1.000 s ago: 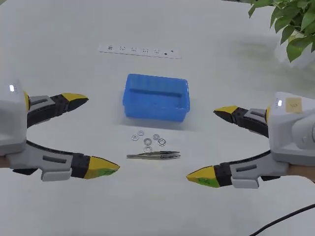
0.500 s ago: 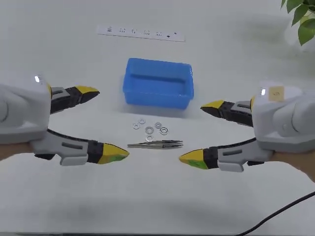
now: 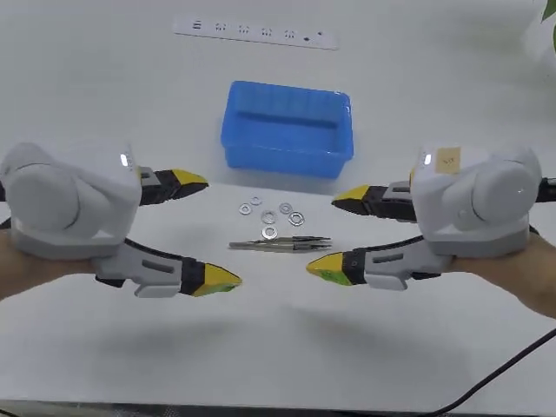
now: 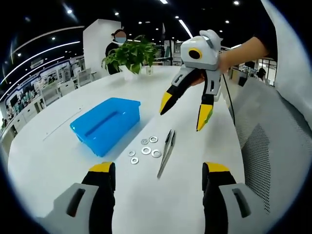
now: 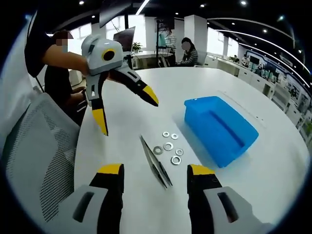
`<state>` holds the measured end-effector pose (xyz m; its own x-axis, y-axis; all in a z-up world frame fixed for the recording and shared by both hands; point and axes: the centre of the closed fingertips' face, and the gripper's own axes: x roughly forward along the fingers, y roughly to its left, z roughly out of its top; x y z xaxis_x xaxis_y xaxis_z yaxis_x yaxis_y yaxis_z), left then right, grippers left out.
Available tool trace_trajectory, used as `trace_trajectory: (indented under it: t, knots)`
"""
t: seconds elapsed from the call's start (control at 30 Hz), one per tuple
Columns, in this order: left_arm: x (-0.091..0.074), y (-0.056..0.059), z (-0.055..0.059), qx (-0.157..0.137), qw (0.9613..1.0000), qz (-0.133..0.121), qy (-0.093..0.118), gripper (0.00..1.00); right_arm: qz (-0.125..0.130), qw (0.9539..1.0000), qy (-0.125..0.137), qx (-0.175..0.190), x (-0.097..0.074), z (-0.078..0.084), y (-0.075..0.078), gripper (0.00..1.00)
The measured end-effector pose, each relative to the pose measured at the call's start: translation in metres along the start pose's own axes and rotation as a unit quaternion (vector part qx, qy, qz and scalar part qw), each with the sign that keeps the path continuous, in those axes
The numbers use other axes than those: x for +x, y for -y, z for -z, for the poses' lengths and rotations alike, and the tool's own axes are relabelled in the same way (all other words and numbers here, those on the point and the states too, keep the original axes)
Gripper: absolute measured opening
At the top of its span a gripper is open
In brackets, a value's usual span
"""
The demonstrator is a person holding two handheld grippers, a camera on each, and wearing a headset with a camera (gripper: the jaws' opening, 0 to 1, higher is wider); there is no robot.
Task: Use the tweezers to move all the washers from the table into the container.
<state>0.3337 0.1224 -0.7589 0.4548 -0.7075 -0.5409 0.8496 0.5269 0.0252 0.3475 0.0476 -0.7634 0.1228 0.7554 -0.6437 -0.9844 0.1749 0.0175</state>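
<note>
Nothing is done yet: the washers (image 3: 271, 217) lie clustered on the tabletop (image 3: 278, 347) between the blue plastic container (image 3: 287, 161), which looks empty, and the tweezers (image 3: 280, 245), just beside them. The left gripper (image 3: 215, 230) and right gripper (image 3: 327, 233) hang wide open and empty, flanking the tweezers.

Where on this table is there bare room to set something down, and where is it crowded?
Bare: the band between the power strip and the blue container, and the near table in front of the tweezers. Crowded: the washers lie clustered between container and tweezers, with the open left hand-held gripper and right hand-held gripper flanking them.
</note>
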Motion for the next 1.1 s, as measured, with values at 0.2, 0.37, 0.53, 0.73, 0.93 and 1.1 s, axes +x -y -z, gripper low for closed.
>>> trace_trajectory:
  t: [0.2,0.37,0.53,0.73,0.93,1.1]
  knots:
    - [0.012,-0.001,0.004,0.016,0.9998,0.002,-0.007,0.62,-0.008,0.9997,-0.022,-0.011,0.015,0.004,0.004,0.40]
    - [0.019,-0.001,0.009,0.021,0.9993,0.016,-0.025,0.54,-0.024,0.9986,-0.040,-0.024,0.029,0.003,0.002,0.29]
    - [0.023,-0.001,0.012,0.015,0.9990,0.025,-0.035,0.44,-0.042,0.9969,-0.058,-0.034,0.037,0.007,-0.002,0.26]
    - [0.033,0.001,0.018,0.023,0.9975,0.040,-0.053,0.34,-0.054,0.9931,-0.084,-0.060,0.042,0.017,-0.006,0.22]
    - [0.039,0.008,0.023,0.046,0.9943,0.060,-0.075,0.33,-0.056,0.9909,-0.092,-0.081,0.046,0.017,-0.007,0.15]
    - [0.042,0.007,0.022,0.047,0.9935,0.067,-0.079,0.30,-0.054,0.9891,-0.097,-0.097,0.047,0.017,-0.004,0.11]
